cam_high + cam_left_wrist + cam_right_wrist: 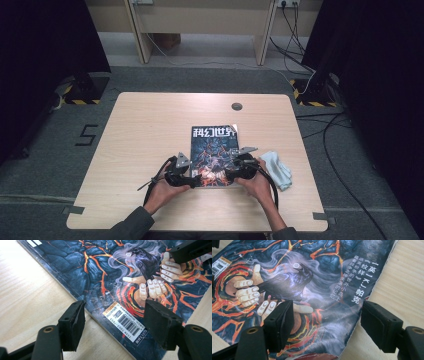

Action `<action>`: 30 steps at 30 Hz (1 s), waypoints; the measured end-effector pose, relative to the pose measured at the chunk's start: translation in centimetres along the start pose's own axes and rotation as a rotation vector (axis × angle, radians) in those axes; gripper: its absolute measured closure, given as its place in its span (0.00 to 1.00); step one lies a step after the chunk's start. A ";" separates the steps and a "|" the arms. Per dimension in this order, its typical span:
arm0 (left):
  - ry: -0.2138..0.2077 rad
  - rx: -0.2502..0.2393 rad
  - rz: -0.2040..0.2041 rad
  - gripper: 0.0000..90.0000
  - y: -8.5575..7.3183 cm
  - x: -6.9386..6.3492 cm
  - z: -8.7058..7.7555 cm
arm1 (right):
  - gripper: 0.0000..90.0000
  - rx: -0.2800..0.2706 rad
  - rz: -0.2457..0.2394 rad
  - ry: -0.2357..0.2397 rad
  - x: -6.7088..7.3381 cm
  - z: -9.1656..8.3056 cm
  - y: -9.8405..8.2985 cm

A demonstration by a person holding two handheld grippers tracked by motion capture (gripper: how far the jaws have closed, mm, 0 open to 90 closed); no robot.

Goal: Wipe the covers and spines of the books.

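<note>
A magazine [215, 150] with a dark lava-and-raven cover lies flat on the wooden table [145, 135], closer to the person's side. My left gripper [194, 181] is at its lower left corner. In the left gripper view the magazine's [100, 270] spine edge and barcode label [127, 323] lie under my left gripper [115, 307], whose jaws stand open with nothing pinched. My right gripper [227, 175] is at the lower right. In the right gripper view it [325, 310] is open, one jaw over the cover [312, 270] and the other over bare wood.
A crumpled white cloth [277, 169] lies just right of the magazine, beside the right hand. A round cable hole [236, 106] sits near the table's far edge. Cables run over the floor at the far right.
</note>
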State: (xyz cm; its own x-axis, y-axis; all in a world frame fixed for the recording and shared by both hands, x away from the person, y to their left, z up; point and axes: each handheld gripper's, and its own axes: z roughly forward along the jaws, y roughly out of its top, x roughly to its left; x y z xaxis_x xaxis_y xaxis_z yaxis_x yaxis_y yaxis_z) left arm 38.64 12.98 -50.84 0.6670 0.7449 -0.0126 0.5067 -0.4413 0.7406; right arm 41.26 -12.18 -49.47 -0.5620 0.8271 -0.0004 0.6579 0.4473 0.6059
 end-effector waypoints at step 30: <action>-0.115 -0.032 -0.115 0.24 -1.6 0.5 -4.1 | 0.46 -0.081 0.067 -0.097 -6.2 -6.9 -2.0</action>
State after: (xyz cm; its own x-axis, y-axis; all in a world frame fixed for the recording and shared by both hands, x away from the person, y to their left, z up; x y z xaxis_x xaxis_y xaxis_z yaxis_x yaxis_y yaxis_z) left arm 35.91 16.11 -49.24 0.6645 0.7268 -0.1740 0.5671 -0.3387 0.7508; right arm 39.96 -20.50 -45.18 -0.4646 0.8849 -0.0328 0.6475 0.3647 0.6691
